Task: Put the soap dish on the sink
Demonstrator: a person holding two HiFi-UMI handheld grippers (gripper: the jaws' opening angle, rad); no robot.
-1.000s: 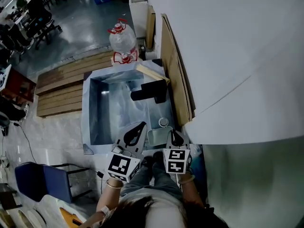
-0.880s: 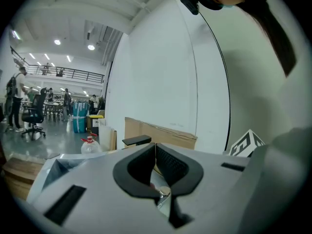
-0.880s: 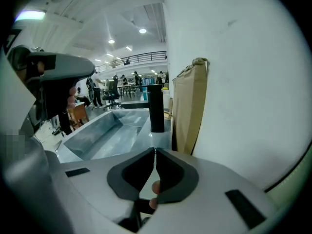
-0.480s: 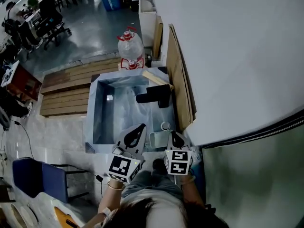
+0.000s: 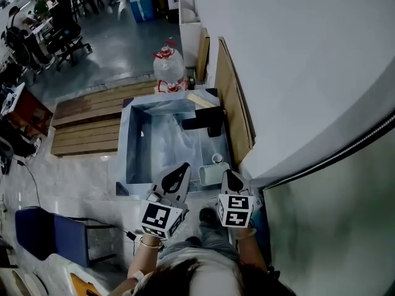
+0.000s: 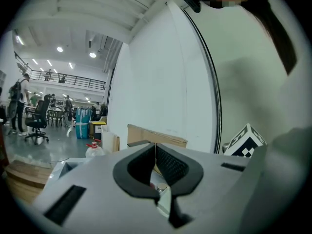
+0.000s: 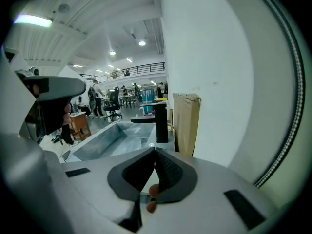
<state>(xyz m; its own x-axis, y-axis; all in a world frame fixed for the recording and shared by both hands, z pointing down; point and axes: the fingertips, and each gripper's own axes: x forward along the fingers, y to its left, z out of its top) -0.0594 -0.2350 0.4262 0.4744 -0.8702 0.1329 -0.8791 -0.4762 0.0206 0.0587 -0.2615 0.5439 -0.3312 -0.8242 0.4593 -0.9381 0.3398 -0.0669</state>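
The soap dish (image 5: 212, 174), a pale shallow tray, rests on the near right rim of the steel sink (image 5: 133, 159), just in front of a small round drain fitting (image 5: 217, 159). My left gripper (image 5: 179, 174) hovers at the sink's near edge, left of the dish, with its jaws shut and nothing in them. My right gripper (image 5: 229, 179) is right of the dish, also shut and holding nothing. In the left gripper view the pads (image 6: 165, 162) meet at the tip. The right gripper view looks over its shut jaws along the basin (image 7: 112, 138) to the black faucet (image 7: 161, 121).
A black faucet (image 5: 207, 121) stands at the sink's far right. Cardboard sheets (image 5: 229, 97) lean on the white wall to the right. A water jug (image 5: 170, 66) stands behind the sink, wooden pallets (image 5: 86, 125) lie to its left, and a blue chair (image 5: 46, 233) is near left.
The head view has shifted, so the sink sits slightly higher in frame. Both grippers stay shut on either side of the dish, which has not moved on the rim.
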